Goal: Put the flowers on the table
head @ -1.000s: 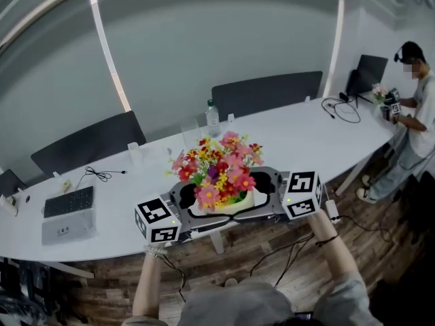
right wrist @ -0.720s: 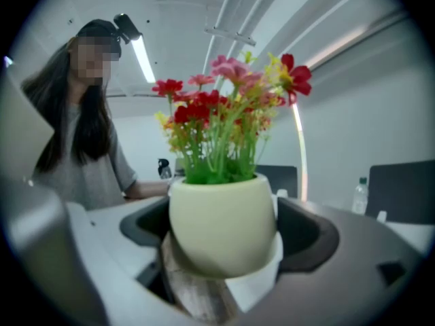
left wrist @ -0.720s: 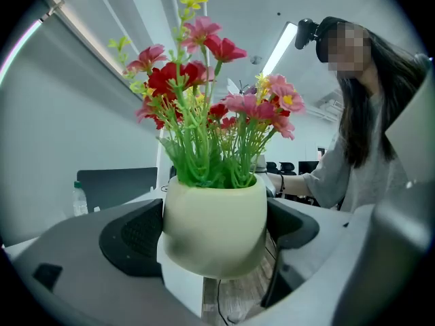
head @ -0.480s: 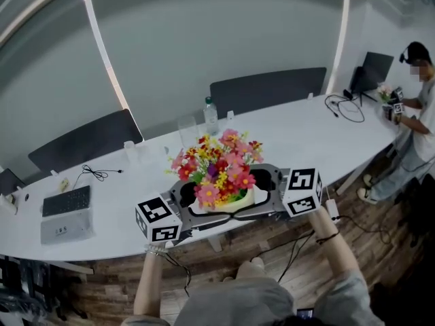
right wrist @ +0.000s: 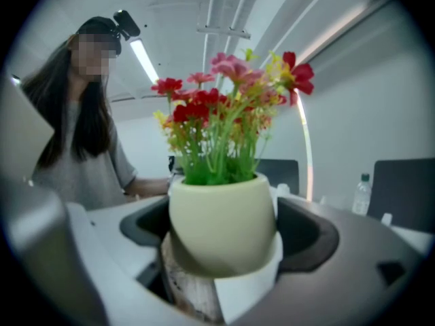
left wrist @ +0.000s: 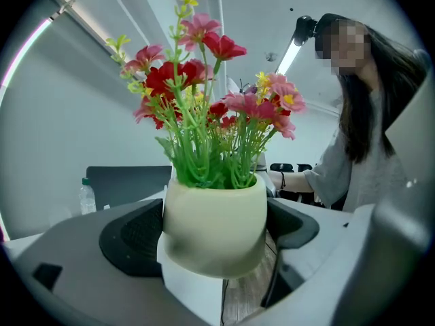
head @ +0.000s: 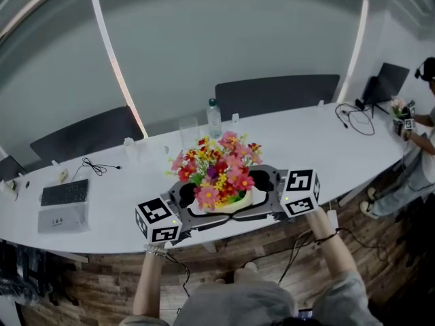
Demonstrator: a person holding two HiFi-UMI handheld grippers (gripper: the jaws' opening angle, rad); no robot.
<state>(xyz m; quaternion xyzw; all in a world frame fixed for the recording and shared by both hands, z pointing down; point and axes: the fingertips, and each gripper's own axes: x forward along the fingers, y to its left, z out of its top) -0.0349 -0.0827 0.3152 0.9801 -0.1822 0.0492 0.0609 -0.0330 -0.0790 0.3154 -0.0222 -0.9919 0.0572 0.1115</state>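
Atop a cream pot (left wrist: 214, 231), flowers (left wrist: 204, 104) bloom red-pink.

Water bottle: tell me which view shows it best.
Head view: the water bottle stands clear on the white table, beyond the flowers. In the left gripper view it is small and soft near the edge; the right gripper view shows it likewise.

in the head view i see only a sliver of the flower pot (head: 243, 200) under its flowers (head: 217, 170); the person (head: 427, 140) at the right edge is cut off by the frame.
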